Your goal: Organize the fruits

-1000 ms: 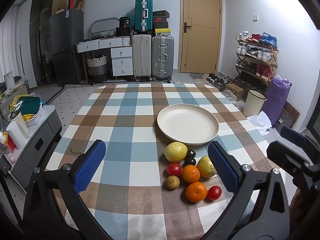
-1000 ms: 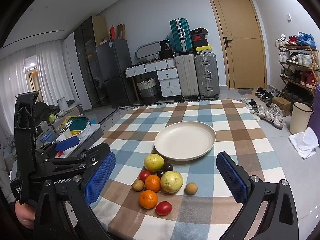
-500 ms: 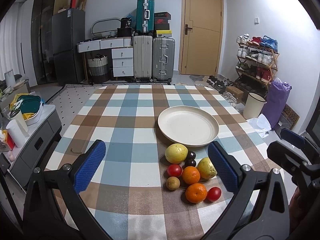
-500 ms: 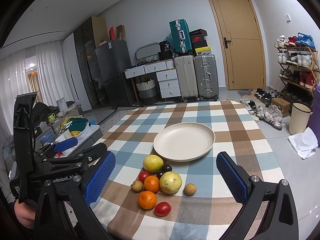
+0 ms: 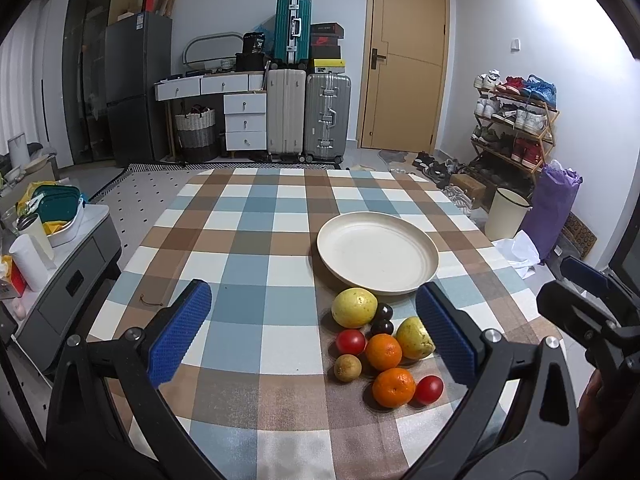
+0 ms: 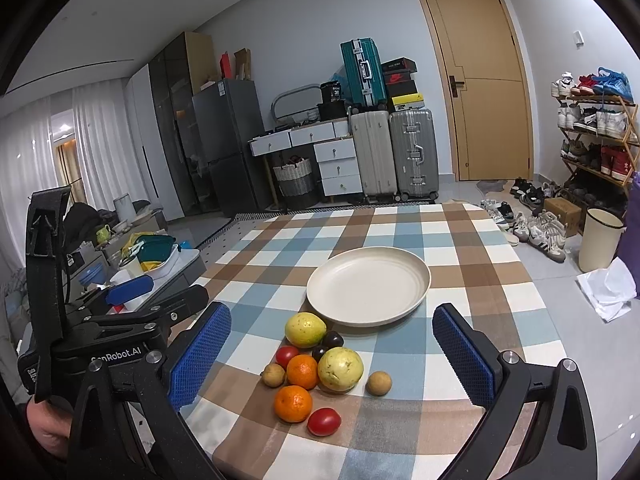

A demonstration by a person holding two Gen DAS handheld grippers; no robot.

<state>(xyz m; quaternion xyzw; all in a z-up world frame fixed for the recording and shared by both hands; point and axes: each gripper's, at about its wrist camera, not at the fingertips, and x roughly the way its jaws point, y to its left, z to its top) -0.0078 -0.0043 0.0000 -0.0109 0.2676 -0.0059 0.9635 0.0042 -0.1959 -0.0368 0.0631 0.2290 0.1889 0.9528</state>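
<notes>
Left wrist view: left gripper [image 5: 316, 328] hung above the checked tablecloth [image 5: 248, 248], blue pads spread wide, holding nothing; cream plate [image 5: 430, 254] sat bare; fruit cluster just in front of it, touching: yellow guava [image 5: 354, 307], two dark plums [image 5: 383, 320], two oranges [image 5: 383, 352], two tomatoes [image 5: 350, 341], one small brown fruit [image 5: 347, 367].

Right wrist view: right gripper [image 6: 330, 354] likewise spread, empty, above the same cluster; second brown fruit [image 6: 378, 383] lay beside a green-yellow guava [image 6: 340, 369]; the other tool's body read "SenRobot.AI" [image 6: 116, 356]; a black tub [image 6: 332, 92] on the desk bore "38".
</notes>
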